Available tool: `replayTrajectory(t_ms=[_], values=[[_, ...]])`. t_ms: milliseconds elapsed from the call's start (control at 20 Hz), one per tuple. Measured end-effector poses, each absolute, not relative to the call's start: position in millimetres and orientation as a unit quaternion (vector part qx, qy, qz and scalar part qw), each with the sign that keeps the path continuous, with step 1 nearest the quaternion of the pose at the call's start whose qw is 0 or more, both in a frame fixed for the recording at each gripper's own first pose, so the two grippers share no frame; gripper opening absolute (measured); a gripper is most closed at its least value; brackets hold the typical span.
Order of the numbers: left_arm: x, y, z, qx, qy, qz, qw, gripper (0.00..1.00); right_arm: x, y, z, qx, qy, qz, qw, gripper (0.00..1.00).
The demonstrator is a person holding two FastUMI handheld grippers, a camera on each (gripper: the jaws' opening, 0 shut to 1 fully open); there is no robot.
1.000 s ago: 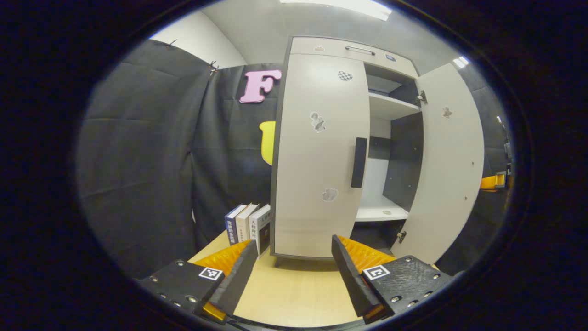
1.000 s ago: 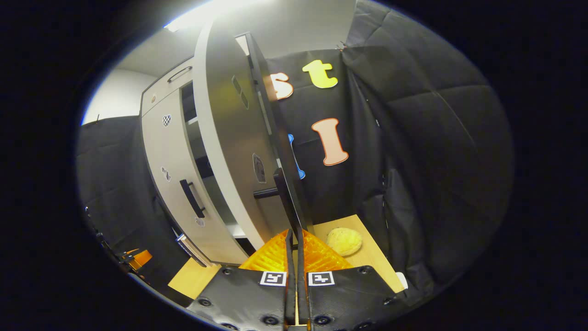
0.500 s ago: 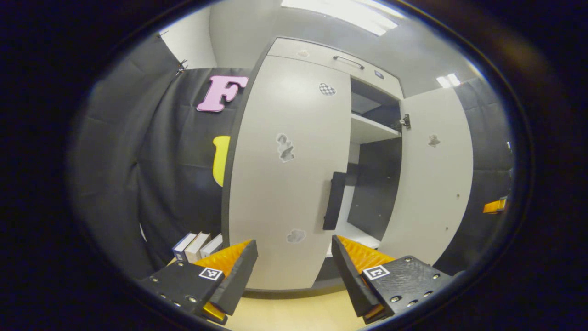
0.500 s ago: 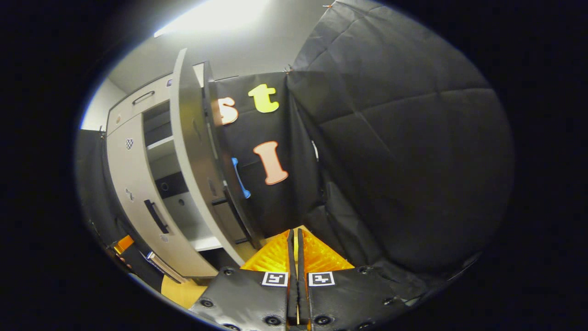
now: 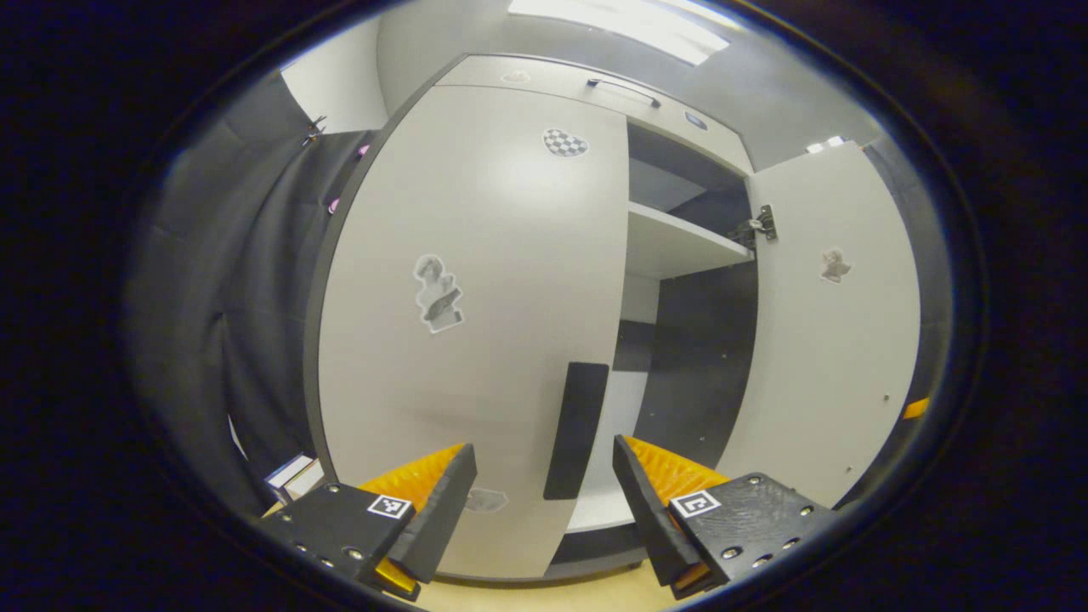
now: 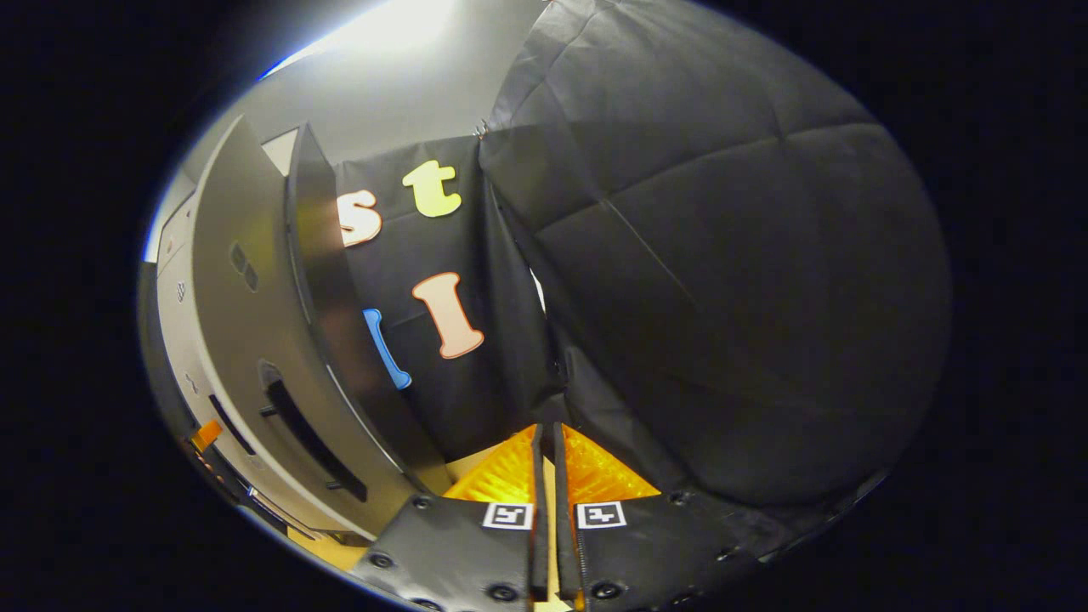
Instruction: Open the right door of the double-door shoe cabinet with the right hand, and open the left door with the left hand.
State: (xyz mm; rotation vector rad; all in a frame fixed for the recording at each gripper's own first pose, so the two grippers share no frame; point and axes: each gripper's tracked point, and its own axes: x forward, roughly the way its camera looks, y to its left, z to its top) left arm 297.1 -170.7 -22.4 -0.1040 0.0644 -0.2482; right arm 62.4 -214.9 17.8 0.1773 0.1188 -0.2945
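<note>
The shoe cabinet (image 5: 680, 255) stands directly ahead in the left gripper view. Its right door (image 5: 837, 340) is swung wide, exposing one shelf (image 5: 680, 246); its left door (image 5: 476, 323) remains closed. The left gripper (image 5: 544, 501) is held with its jaws spread, empty, aligned just short of the dark vertical handle (image 5: 578, 429), evidently to admit it. The right gripper (image 6: 548, 476) has its fingers nearly together, holding nothing, apart from the right door. Count: two doors, one opened; three stickers on the left door.
</note>
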Motion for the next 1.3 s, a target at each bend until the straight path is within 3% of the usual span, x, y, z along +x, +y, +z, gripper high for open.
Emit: replayTrajectory(t_ms=[150, 200, 300, 350, 500, 550, 600, 700, 750, 800, 850, 900, 950, 1150, 1300], values=[[322, -192, -24, -0.044, 0.033, -0.111, 0.992, 0.92, 95, -229, 10, 0.086, 0.067, -0.129, 0.986, 0.19], [329, -195, -28, -0.039, 0.036, -0.102, 0.993, 0.92, 105, -233, 8, 0.087, 0.067, -0.123, 0.986, 0.29], [337, -198, -34, -0.037, 0.037, -0.083, 0.995, 0.92, 121, -248, 0, 0.088, 0.072, -0.126, 0.986, 0.29], [339, -196, -37, -0.038, 0.04, -0.075, 0.996, 0.92, 127, -256, -4, 0.088, 0.076, -0.128, 0.985, 0.23], [351, -196, -45, -0.033, 0.051, -0.059, 0.996, 0.92, 143, -262, -10, 0.093, 0.077, -0.12, 0.985, 0.8], [353, -193, -45, -0.026, 0.052, -0.049, 0.997, 0.75, 150, -268, -12, 0.091, 0.075, -0.125, 0.985, 1.0], [355, -195, -46, -0.023, 0.055, -0.05, 0.997, 0.59, 149, -271, -14, 0.089, 0.075, -0.127, 0.985, 0.95], [357, -197, -46, -0.025, 0.055, -0.047, 0.997, 0.58, 152, -276, -23, 0.089, 0.08, -0.133, 0.984, 0.95], [356, -200, -50, -0.029, 0.062, -0.05, 0.996, 0.42, 153, -276, -25, 0.092, 0.084, -0.131, 0.984, 0.88], [353, -199, -52, -0.019, 0.071, -0.046, 0.996, 0.4, 155, -274, -27, 0.096, 0.089, -0.128, 0.983, 0.95], [354, -199, -56, -0.006, 0.078, -0.047, 0.996, 0.32, 157, -271, -29, 0.098, 0.094, -0.125, 0.983, 0.95], [354, -199, -54, 0.009, 0.078, -0.05, 0.996, 0.33, 158, -269, -29, 0.097, 0.095, -0.122, 0.983, 0.95], [354, -199, -55, 0.013, 0.08, -0.051, 0.995, 0.28, 156, -271, -30, 0.094, 0.096, -0.121, 0.984, 0.88], [351, -199, -56, 0.015, 0.085, -0.062, 0.994, 0.07, 154, -263, -28, 0.076, 0.093, -0.115, 0.986, 0.88], [348, -198, -57, 0.002, 0.087, -0.076, 0.993, 0.06, 144, -240, -23, 0.074, 0.09, -0.104, 0.988, 0.88]])
